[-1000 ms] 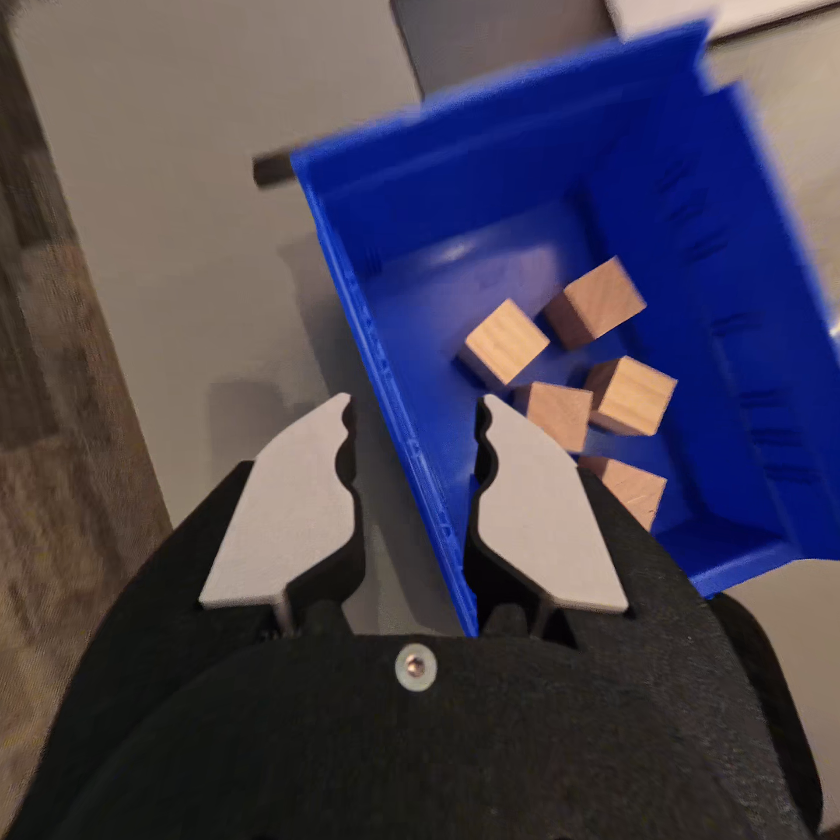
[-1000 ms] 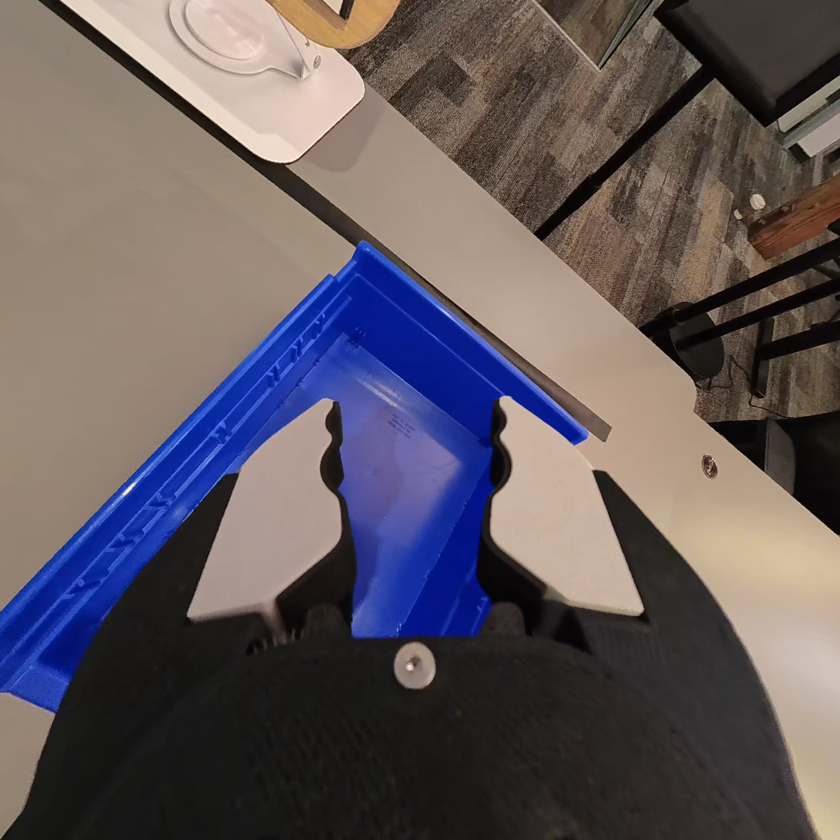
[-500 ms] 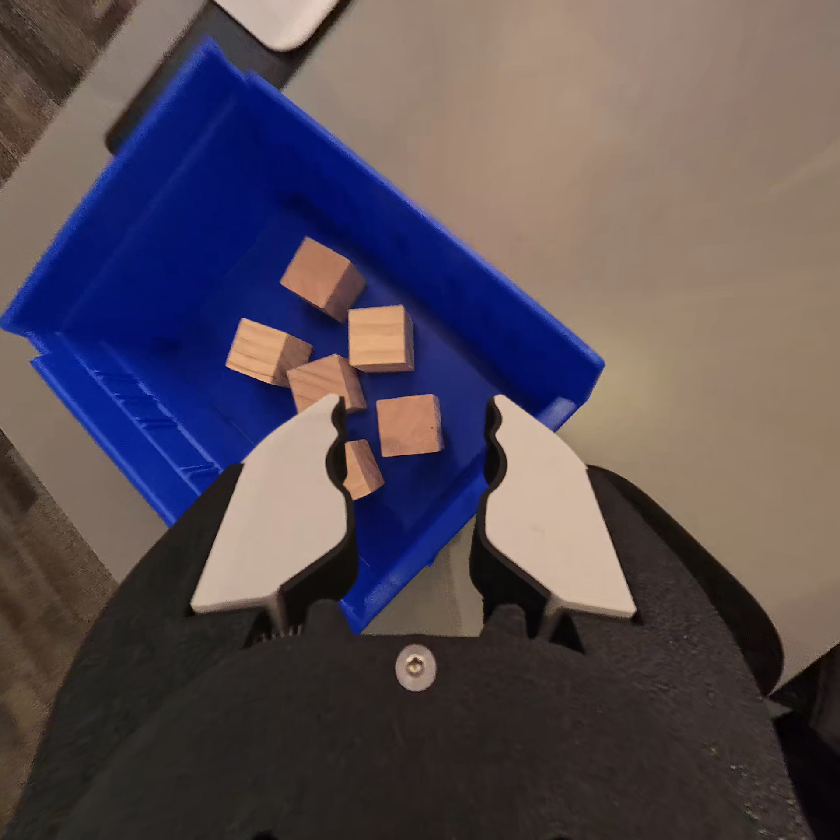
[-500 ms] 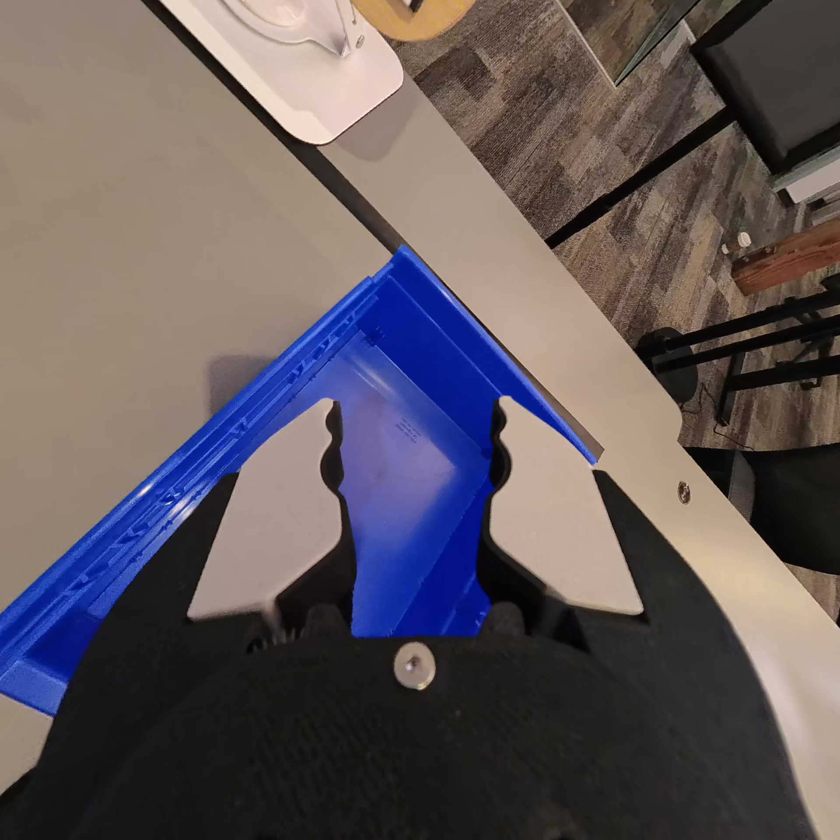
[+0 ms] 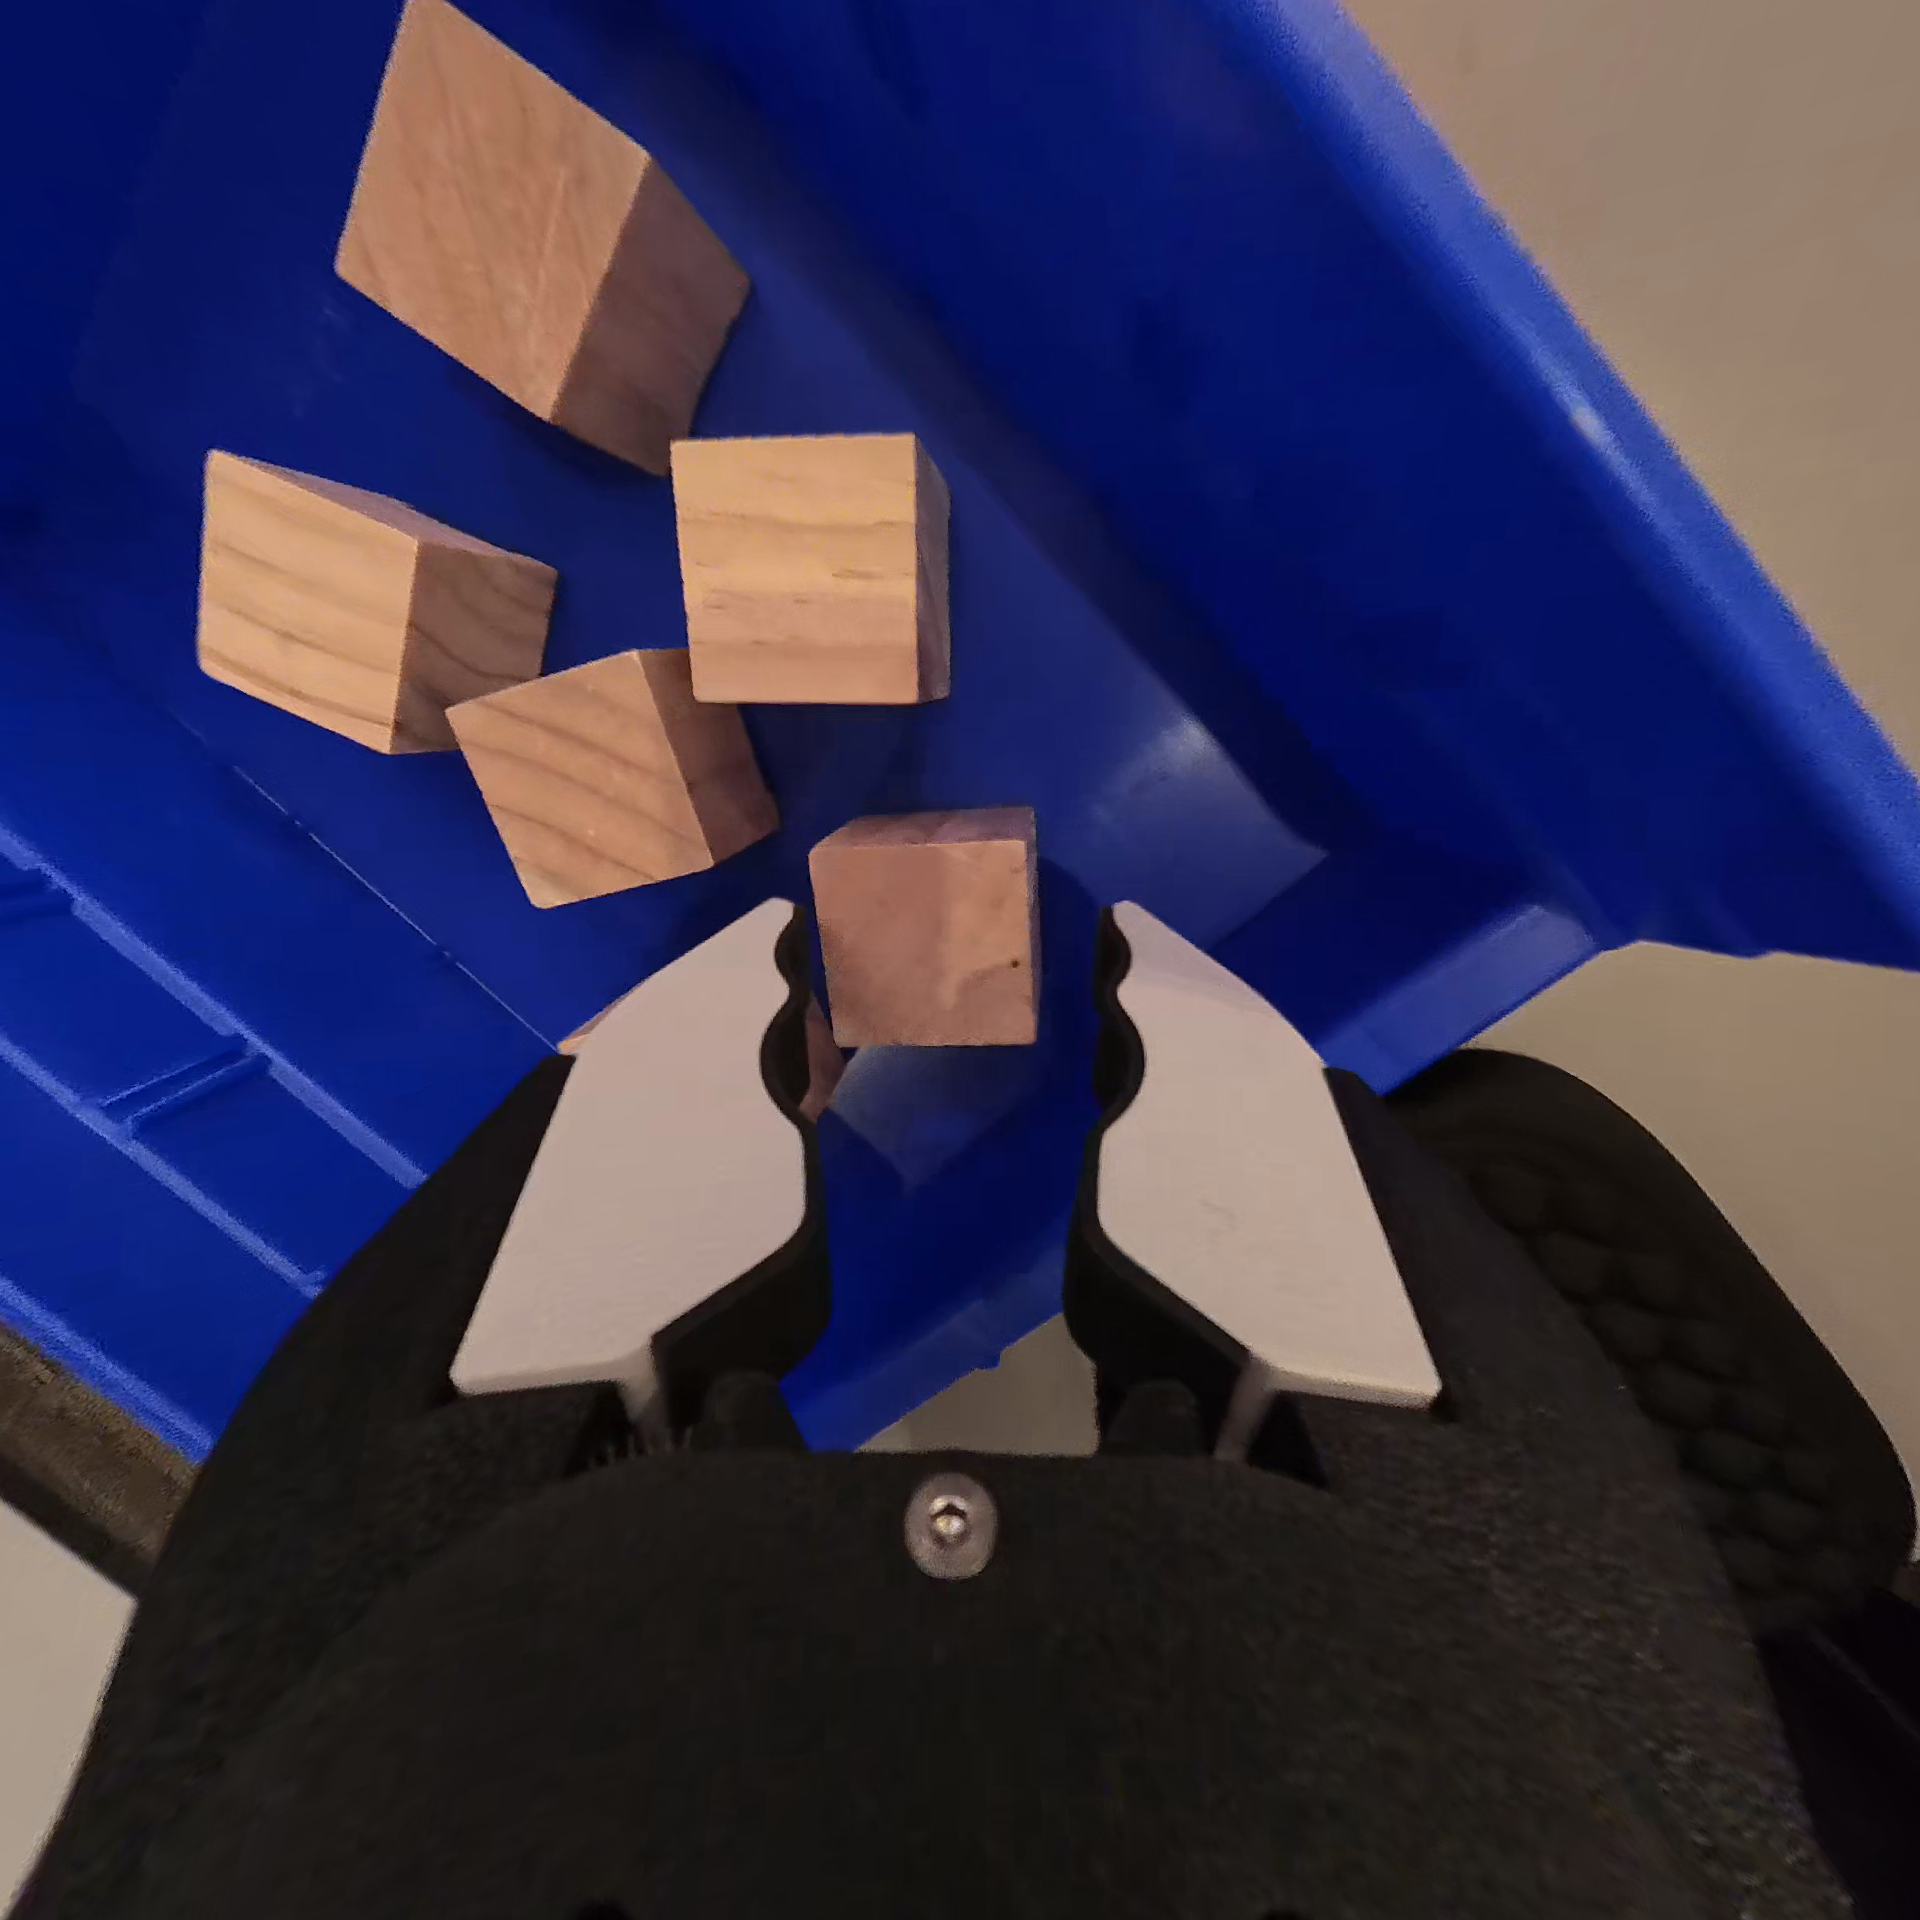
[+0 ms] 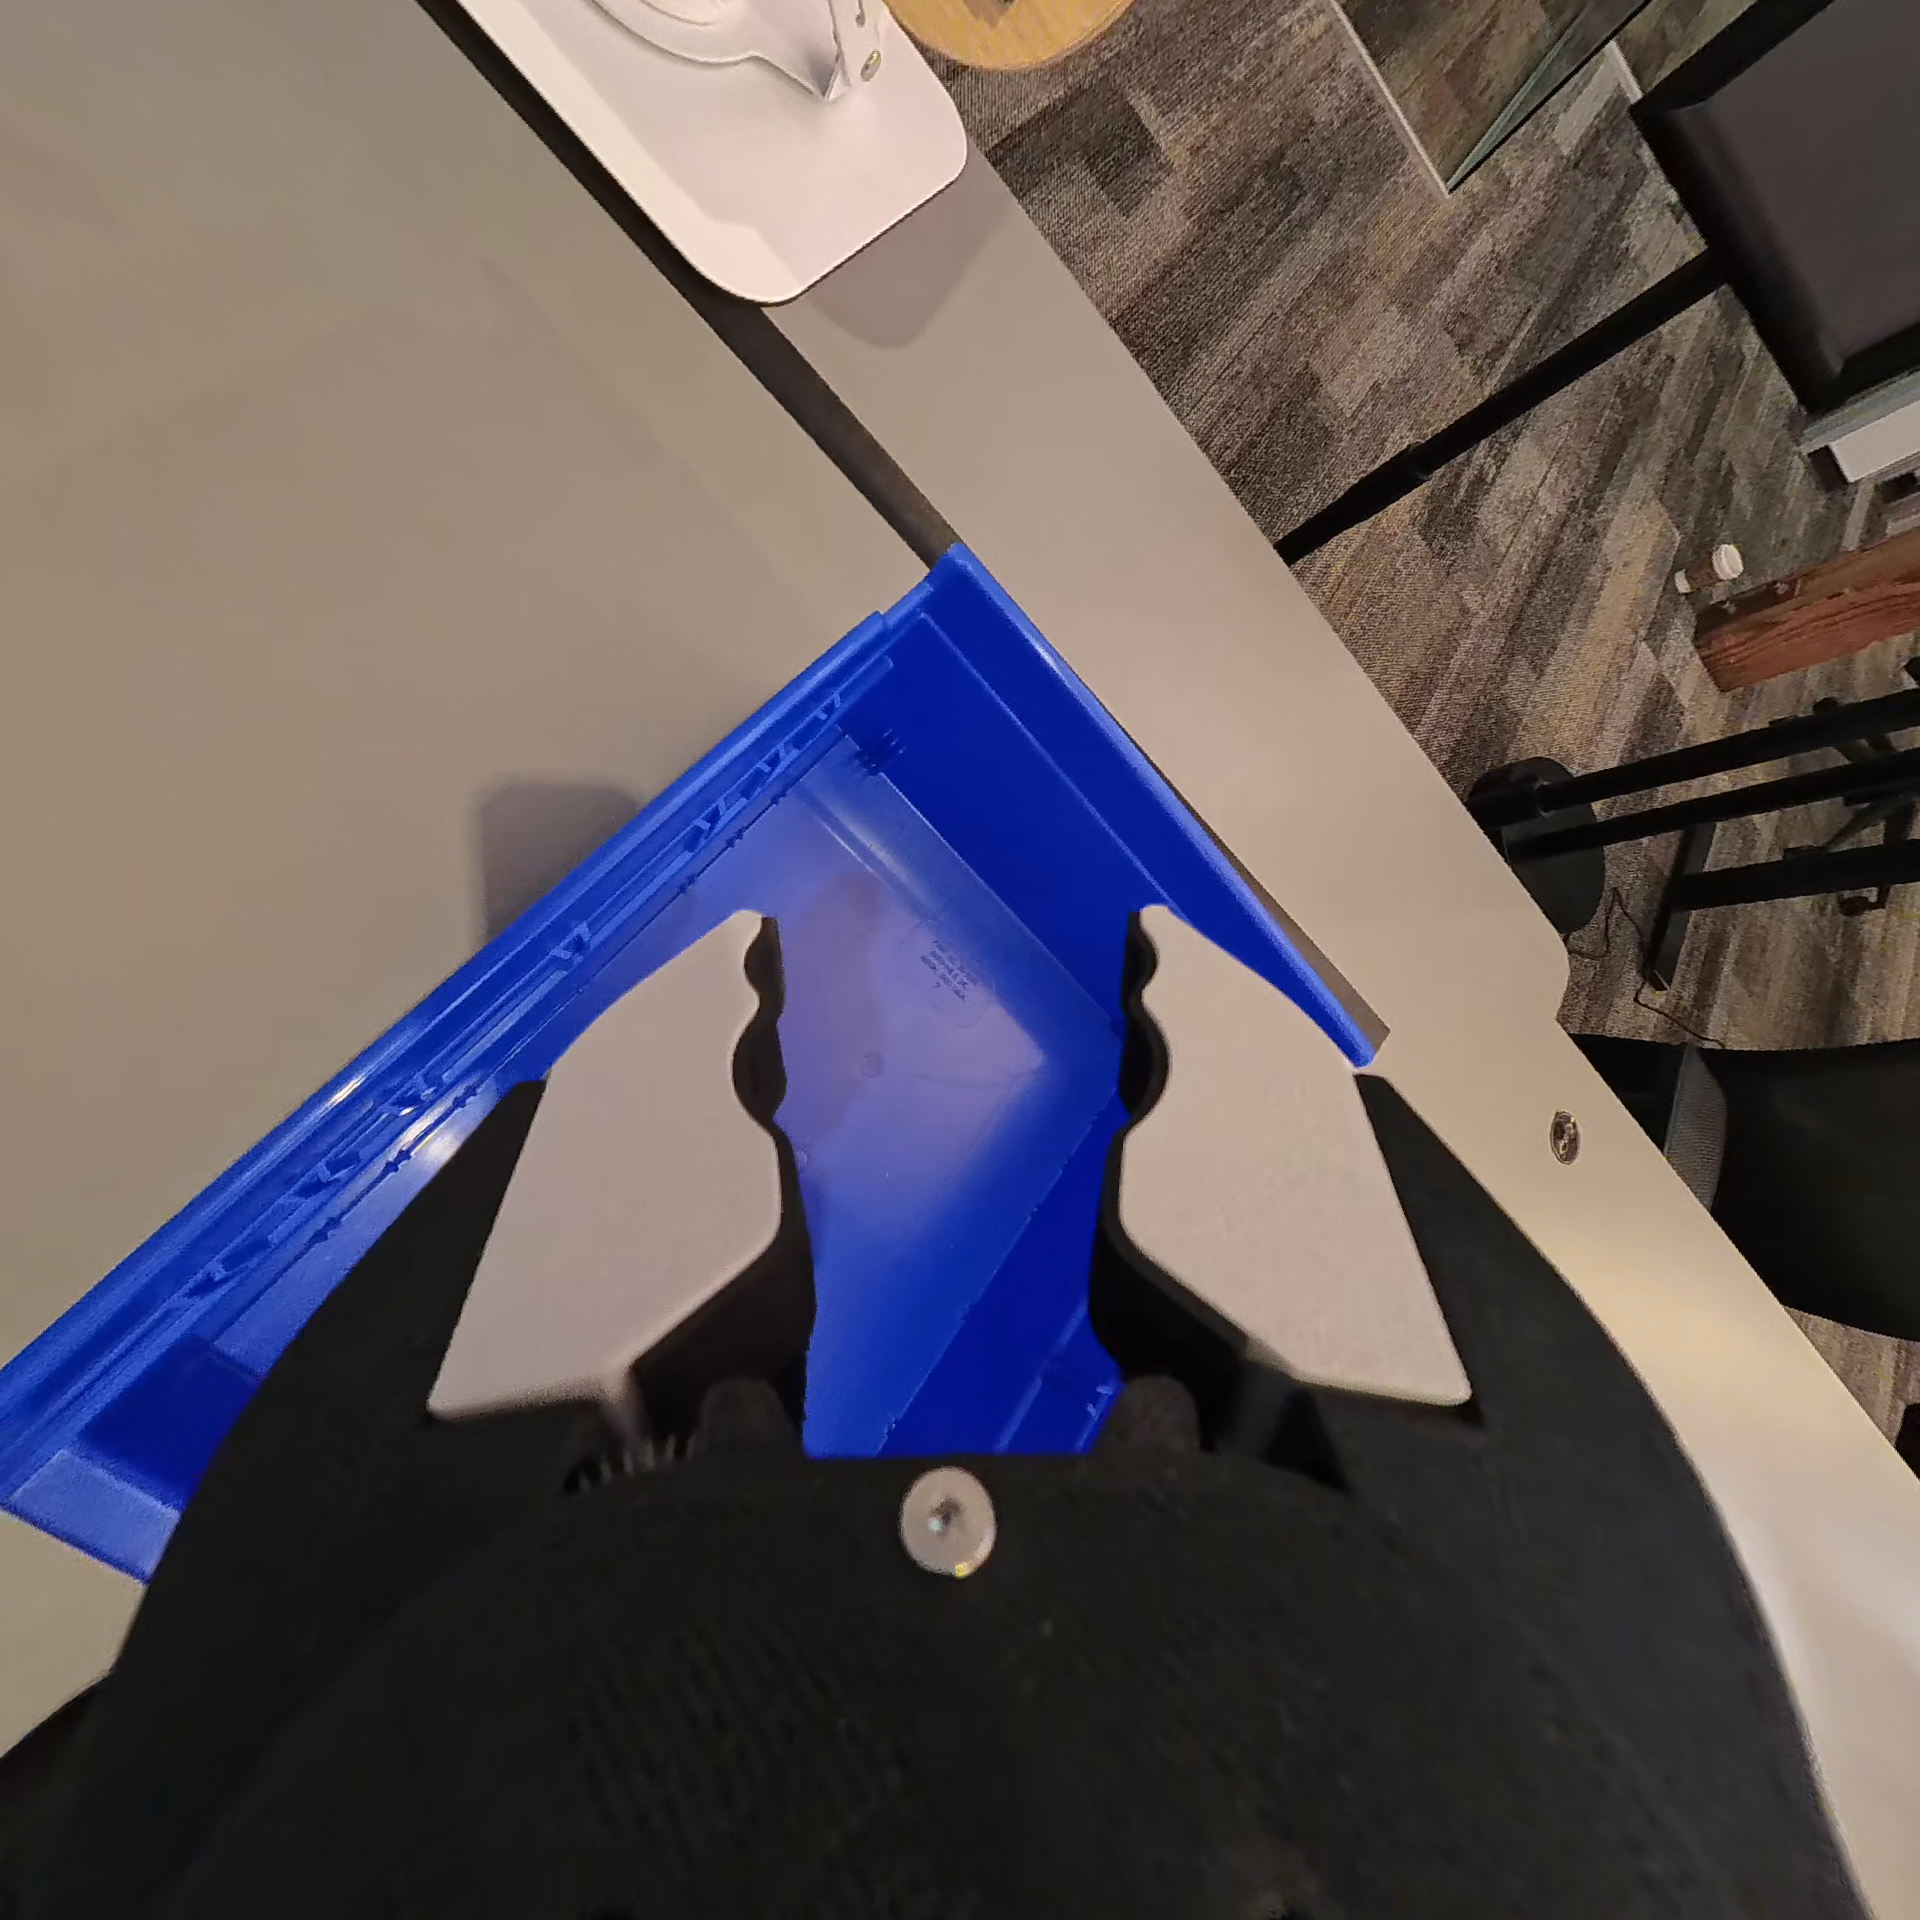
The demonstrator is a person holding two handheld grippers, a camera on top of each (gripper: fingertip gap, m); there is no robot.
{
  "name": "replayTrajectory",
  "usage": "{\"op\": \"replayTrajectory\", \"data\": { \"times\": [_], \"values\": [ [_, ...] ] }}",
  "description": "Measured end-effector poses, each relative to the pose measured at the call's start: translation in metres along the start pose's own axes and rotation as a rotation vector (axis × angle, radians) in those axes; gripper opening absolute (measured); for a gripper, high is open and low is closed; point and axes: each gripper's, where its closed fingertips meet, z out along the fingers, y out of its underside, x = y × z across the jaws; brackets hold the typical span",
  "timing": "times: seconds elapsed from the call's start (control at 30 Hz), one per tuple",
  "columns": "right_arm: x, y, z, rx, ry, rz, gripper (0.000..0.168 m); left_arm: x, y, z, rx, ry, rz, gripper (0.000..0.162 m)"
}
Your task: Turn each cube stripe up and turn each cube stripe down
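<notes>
Blue plastic fills your left wrist view: the bin (image 5: 1299, 540) holds five wooden cubes (image 5: 810, 566) in the upper left, the nearest cube (image 5: 925, 925) just ahead of your left tongs (image 5: 945, 971), whose jaws stand apart with nothing clasped. A sixth block (image 5: 816, 1055) hides behind the left finger. No stripe shows on any visible face. Your right tongs (image 6: 945, 961) are likewise spread and empty above the bin's bare floor (image 6: 914, 1091), with the grey desk (image 6: 312, 468) beyond. At top, a white stand base (image 6: 790, 177) is cut off; carpet (image 6: 1299, 260) lies at the upper right.
</notes>
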Motion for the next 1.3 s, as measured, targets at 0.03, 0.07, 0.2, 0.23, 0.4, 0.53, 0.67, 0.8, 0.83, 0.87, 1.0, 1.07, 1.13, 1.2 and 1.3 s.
{"op": "replayTrajectory", "data": {
  "times": [0.03, 0.07, 0.2, 0.23, 0.4, 0.53, 0.67, 0.8, 0.83, 0.87, 1.0, 1.07, 1.13, 1.2, 1.3],
  "values": [
    [0.0, 0.001, 0.0, -0.004, 0.0, -0.004, 0.064, -0.001, 0.001, 0.002, -0.015, 0.002, -0.004, 0.053],
    [0.0, 0.001, 0.001, -0.007, 0.0, -0.006, 0.064, 0.0, 0.003, 0.005, -0.03, 0.011, -0.01, 0.053],
    [-0.002, 0.0, 0.002, -0.011, -0.003, -0.017, 0.064, -0.002, 0.006, 0.012, -0.064, 0.016, -0.023, 0.049],
    [-0.002, 0.0, 0.003, -0.011, -0.005, -0.02, 0.064, -0.003, 0.007, 0.013, -0.069, 0.012, -0.021, 0.048],
    [-0.004, 0.0, 0.004, -0.017, -0.006, -0.028, 0.064, -0.004, 0.008, 0.014, -0.076, 0.01, -0.011, 0.044],
    [-0.004, 0.001, 0.005, -0.021, -0.008, -0.031, 0.064, -0.003, 0.008, 0.015, -0.083, 0.022, -0.012, 0.044],
    [-0.005, 0.002, 0.005, -0.027, -0.012, -0.033, 0.064, -0.003, 0.009, 0.016, -0.092, 0.039, -0.017, 0.044],
    [-0.005, 0.003, 0.005, -0.033, -0.015, -0.038, 0.064, -0.003, 0.01, 0.016, -0.098, 0.039, -0.018, 0.044],
    [-0.005, 0.003, 0.005, -0.034, -0.014, -0.038, 0.064, -0.003, 0.01, 0.016, -0.098, 0.039, -0.018, 0.044],
    [-0.005, 0.003, 0.005, -0.033, -0.013, -0.039, 0.064, -0.003, 0.009, 0.016, -0.097, 0.037, -0.024, 0.044],
    [-0.006, 0.002, 0.005, -0.029, -0.015, -0.042, 0.064, -0.004, 0.008, 0.015, -0.08, 0.03, -0.039, 0.044],
    [-0.007, 0.002, 0.005, -0.03, -0.014, -0.045, 0.064, -0.007, 0.007, 0.012, -0.061, 0.016, -0.044, 0.044],
    [-0.007, 0.001, 0.005, -0.031, -0.012, -0.048, 0.064, -0.01, 0.006, 0.007, -0.048, 0.017, -0.055, 0.044],
    [-0.006, -0.001, 0.004, -0.023, -0.003, -0.049, 0.064, -0.012, 0.003, -0.002, -0.024, 0.012, -0.063, 0.044],
    [-0.007, -0.01, 0.0, 0.016, 0.008, -0.052, 0.064, -0.017, -0.007, -0.023, 0.035, 0.002, -0.073, 0.044]
  ]
}}
